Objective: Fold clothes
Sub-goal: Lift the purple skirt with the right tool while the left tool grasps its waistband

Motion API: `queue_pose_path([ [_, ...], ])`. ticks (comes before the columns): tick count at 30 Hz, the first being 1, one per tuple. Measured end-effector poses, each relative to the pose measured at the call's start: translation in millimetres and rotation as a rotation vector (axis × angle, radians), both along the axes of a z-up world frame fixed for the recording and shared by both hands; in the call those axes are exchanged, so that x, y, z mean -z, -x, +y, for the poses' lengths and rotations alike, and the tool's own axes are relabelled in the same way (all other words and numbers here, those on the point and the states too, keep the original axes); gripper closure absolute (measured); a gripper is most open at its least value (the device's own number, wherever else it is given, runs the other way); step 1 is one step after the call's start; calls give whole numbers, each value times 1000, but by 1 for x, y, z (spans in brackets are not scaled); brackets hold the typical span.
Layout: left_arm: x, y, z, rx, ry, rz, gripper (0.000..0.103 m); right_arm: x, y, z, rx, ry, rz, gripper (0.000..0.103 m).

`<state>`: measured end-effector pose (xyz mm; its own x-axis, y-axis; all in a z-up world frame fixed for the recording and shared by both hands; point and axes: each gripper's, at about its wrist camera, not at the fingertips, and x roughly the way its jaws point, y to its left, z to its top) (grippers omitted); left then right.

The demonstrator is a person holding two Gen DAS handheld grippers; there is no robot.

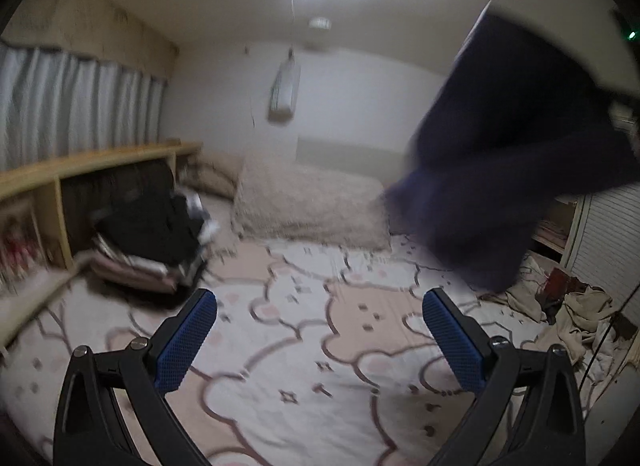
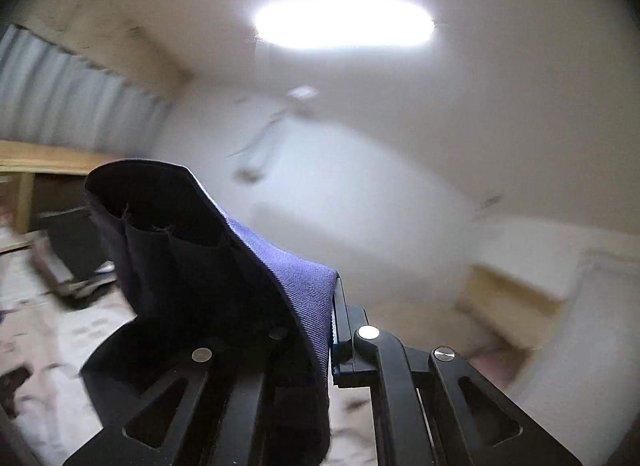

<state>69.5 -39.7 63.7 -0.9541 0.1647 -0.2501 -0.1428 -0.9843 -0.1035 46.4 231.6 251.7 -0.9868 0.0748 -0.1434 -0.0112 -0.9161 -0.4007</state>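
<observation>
Both blue-padded fingers (image 1: 186, 342) of the left gripper (image 1: 320, 340) stood wide apart with nothing between them, above the white bedsheet printed with pink bears (image 1: 304, 366). Clamped tight, the right gripper (image 2: 330, 326) pinched a dark navy woven garment (image 2: 224, 266), whose fabric draped over its left finger. From the left wrist view that garment hung blurred in the air at the upper right. A heap of dark folded clothes (image 1: 156, 234) lay beside the wooden shelf (image 1: 80, 173).

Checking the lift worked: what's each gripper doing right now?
Left gripper: open, holding nothing.
Right gripper: shut on the navy garment.
</observation>
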Motion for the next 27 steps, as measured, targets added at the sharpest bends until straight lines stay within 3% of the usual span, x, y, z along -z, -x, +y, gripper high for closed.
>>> queue_pose_path([
  [7,-3,-22,-7,34,77,83,0,78,23,-51,-210,88,-294,98],
  [11,16,-31,15,147,64,59,0,111,20,-73,-258,86,-380,98],
  [15,31,-40,46,219,72,38,0,123,27,-74,-265,101,-405,98],
  [19,30,-43,72,209,80,62,0,116,36,-77,-301,149,-452,98],
  [27,9,-49,77,203,-65,81,0,120,33,-87,-344,109,-508,98],
])
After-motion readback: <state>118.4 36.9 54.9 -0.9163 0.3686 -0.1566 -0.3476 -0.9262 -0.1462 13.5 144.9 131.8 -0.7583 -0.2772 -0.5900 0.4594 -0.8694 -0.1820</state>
